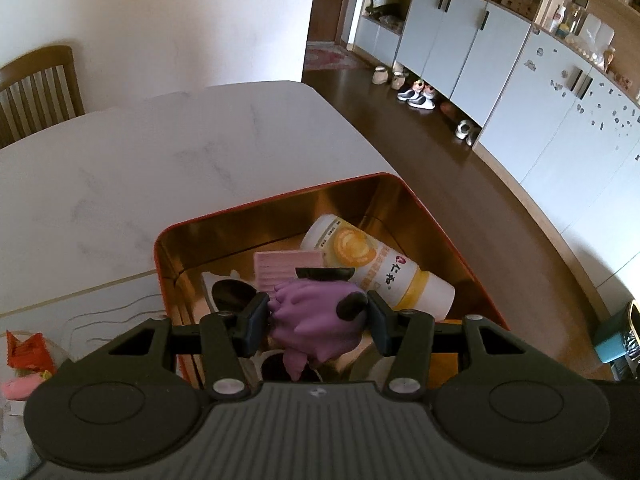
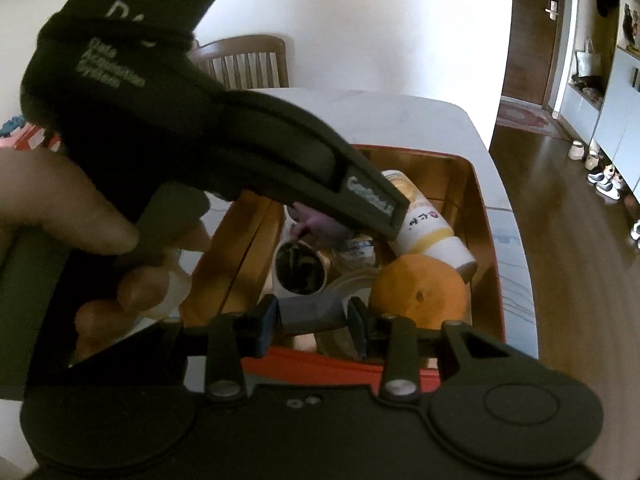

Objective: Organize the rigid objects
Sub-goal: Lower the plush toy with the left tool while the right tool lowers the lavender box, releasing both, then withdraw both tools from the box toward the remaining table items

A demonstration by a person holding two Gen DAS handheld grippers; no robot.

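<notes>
Left wrist view, nearest first: your left hand-held gripper is clamped on a purple toy figure, one pad pressed against each side, and holds it low over the open red tin box. That position suggests the toy is about to be set down among things already stored there. Just beyond the toy, inside the gold-lined box, lie a pink ridged block and a white and yellow bottle on its side, angled across the far corner, probably so that it fits. The box sits near the right edge of the white marble bench.

Right wrist view: your right hand-held gripper hovers at the near rim of the same box. A grey flat piece shows between its fingers, but you cannot tell whether they grip it. An orange rests in the near right corner, touching the bottle, and an open dark-lined can lies beside it. Farther off, your left device crosses the upper left of the view, reaching down into the box.
</notes>
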